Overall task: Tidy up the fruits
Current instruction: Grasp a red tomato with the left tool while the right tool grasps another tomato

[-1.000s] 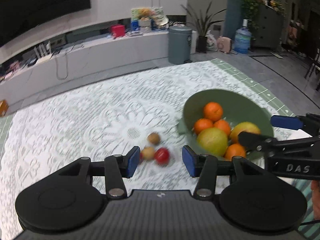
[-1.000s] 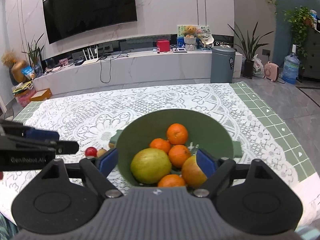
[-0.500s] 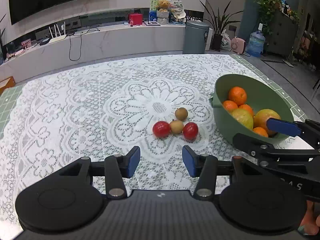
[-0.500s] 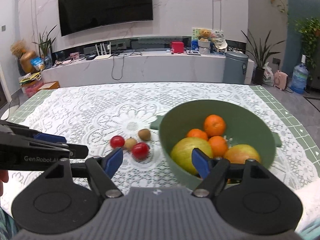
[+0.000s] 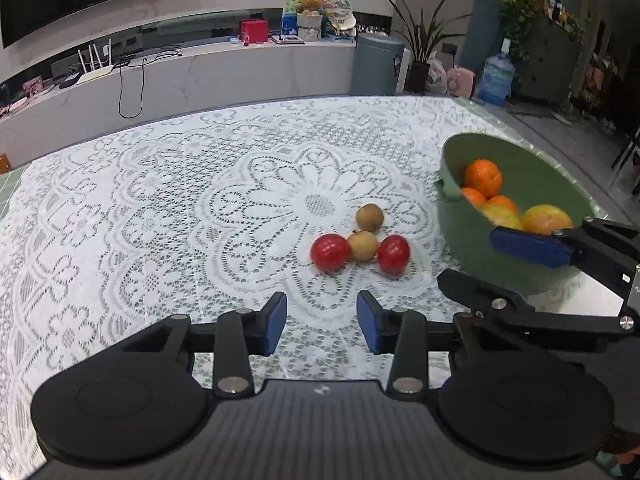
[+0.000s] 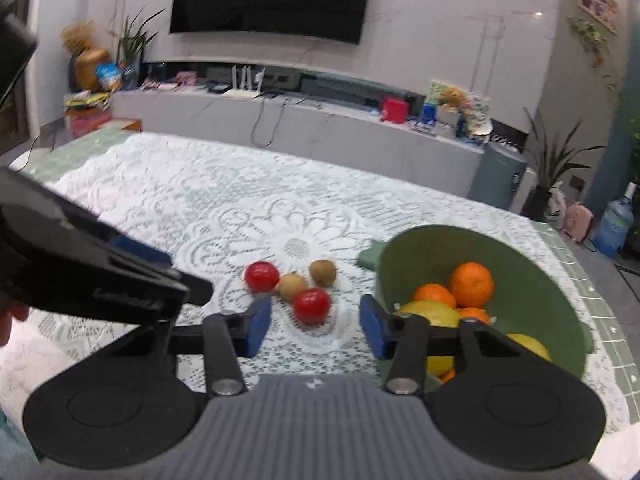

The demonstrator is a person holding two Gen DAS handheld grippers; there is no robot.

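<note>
Left gripper: jaws closing, nothing between. Right gripper: jaws closing, empty, red fruit just beyond. Four small fruits on lace cloth beside green bowl of oranges.

Lower centre of the cloth: two red fruits and two brown fruits. One green bowl at right; three oranges visible.

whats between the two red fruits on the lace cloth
A small tan round fruit sits between the left red fruit and the right red fruit, apparently touching both. The left wrist view shows this best.
</note>
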